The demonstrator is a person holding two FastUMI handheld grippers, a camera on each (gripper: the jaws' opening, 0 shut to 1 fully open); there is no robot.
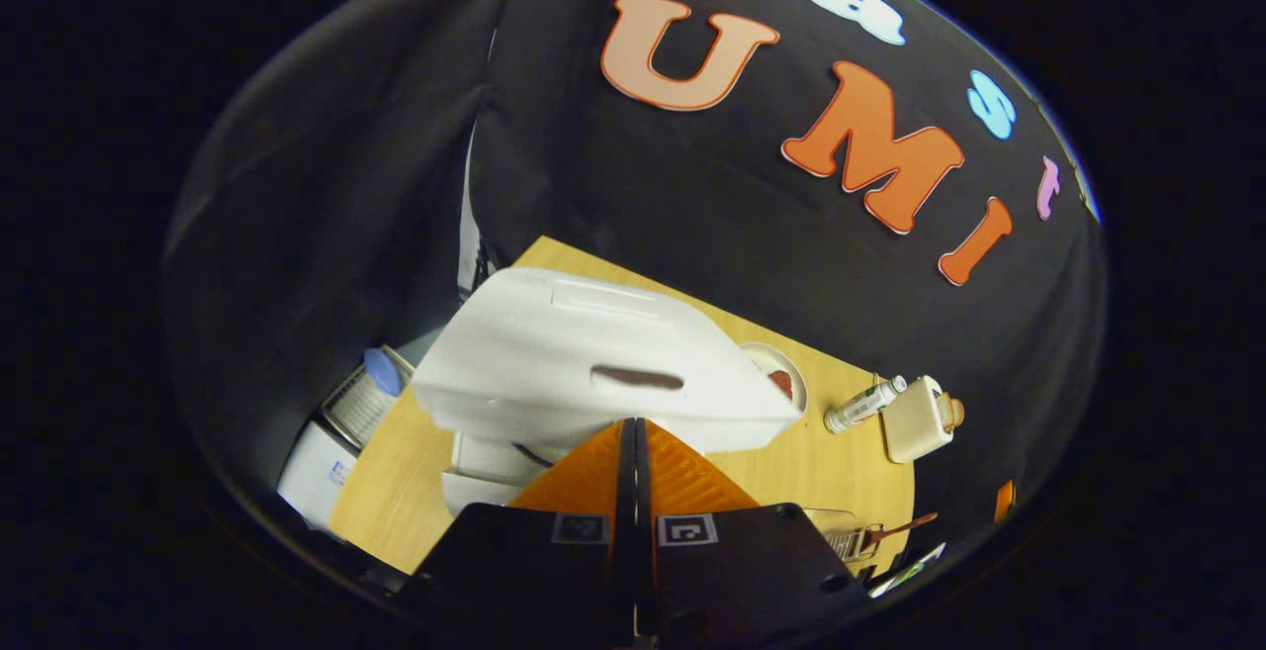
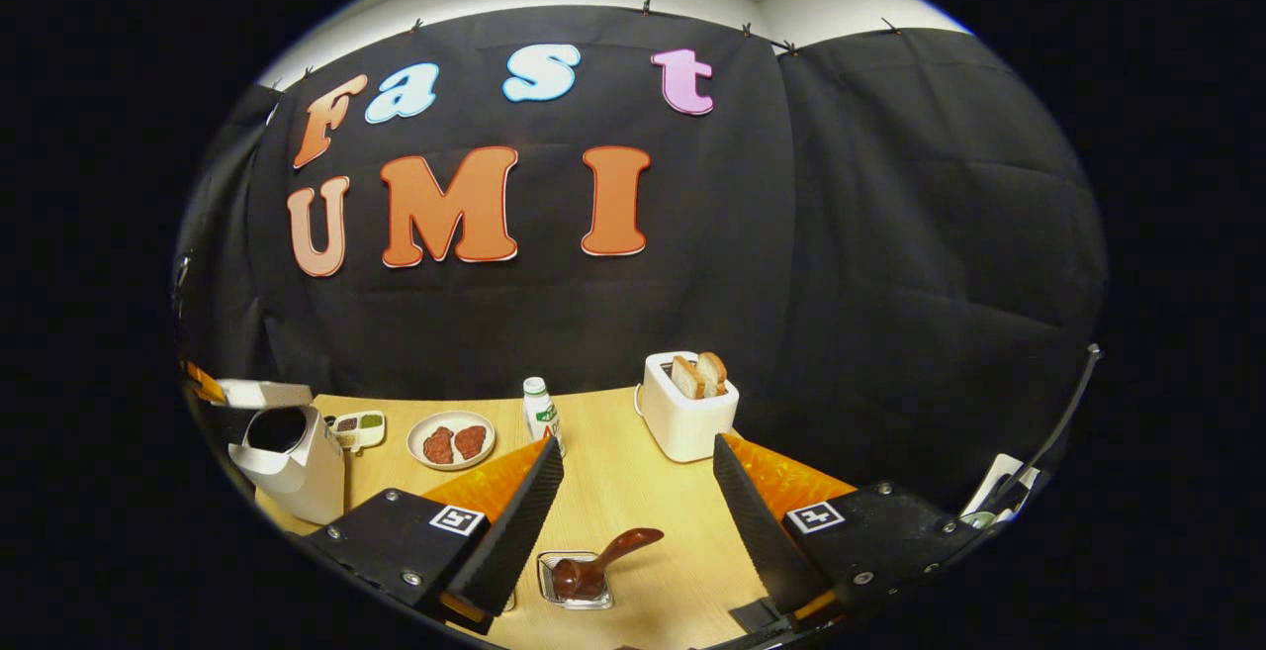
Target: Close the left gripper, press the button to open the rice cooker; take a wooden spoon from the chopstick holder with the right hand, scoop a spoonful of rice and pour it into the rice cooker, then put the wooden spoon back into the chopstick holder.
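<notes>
While the left gripper view is looking down along the left tool (image 1: 634, 432), its two fingers are lying flat together with no gap showing, their tips sitting just in front of the white rice cooker (image 1: 584, 373). That cooker is standing on the wooden counter (image 1: 396, 492), its lid tilted up toward the camera. Beyond it a plate (image 1: 781, 373) is showing partly behind the lid, and farther right a small bottle (image 1: 863, 404) is appearing just beside a white toaster (image 1: 918, 419). Near the right edge of the counter a wooden spoon (image 1: 895, 529) is resting in a clear holder. Turning to the right gripper view, the right tool (image 2: 638, 507) is standing wide apart and gripping nothing. Between its fingers, low on the counter (image 2: 633, 472), the wooden spoon (image 2: 608, 558) is leaning in the clear chopstick holder (image 2: 577, 581), handle tilted up to the right. At far left the rice cooker (image 2: 287, 467) is standing with its lid raised and its dark pot showing. A small divided dish (image 2: 358, 426), a plate (image 2: 451, 439) with two brown pieces, the bottle (image 2: 540, 415) and the toaster (image 2: 684, 417) holding bread slices are standing along the back.
</notes>
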